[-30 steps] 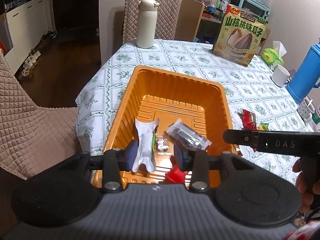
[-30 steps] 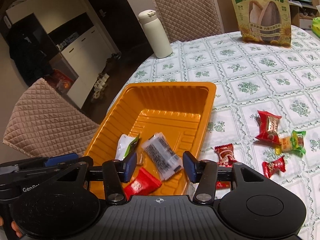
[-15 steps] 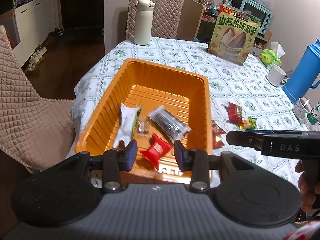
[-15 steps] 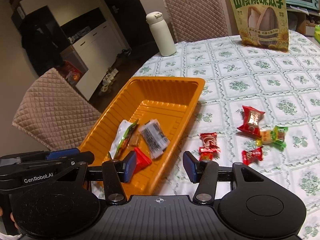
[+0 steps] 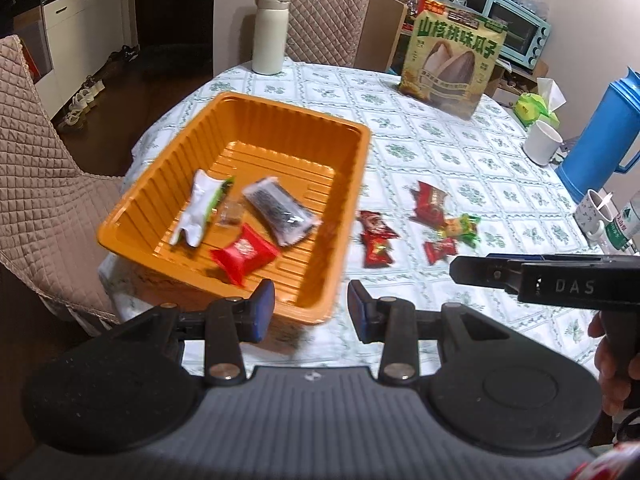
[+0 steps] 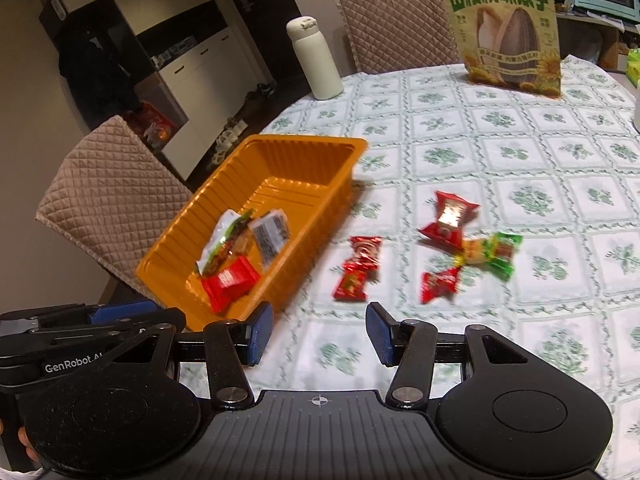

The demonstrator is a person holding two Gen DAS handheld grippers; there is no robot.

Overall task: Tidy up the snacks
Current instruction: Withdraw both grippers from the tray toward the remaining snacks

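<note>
Left gripper: fingers apart, nothing between the blue pads; it hangs over the near rim of the orange tray. Right gripper: fingers likewise apart and empty, above bare tablecloth just right of the tray.

Inside the tray, nearest first: a red packet, a small clear-wrapped sweet, a white-and-green sachet and a dark clear-wrapped bar.

Loose on the cloth right of the tray: two red candies touching end to end, a small red candy, a green-and-yellow candy and a larger red packet, the last three clustered.

Further back: a white flask, a sunflower-seed bag, a white cup and a blue jug.
</note>
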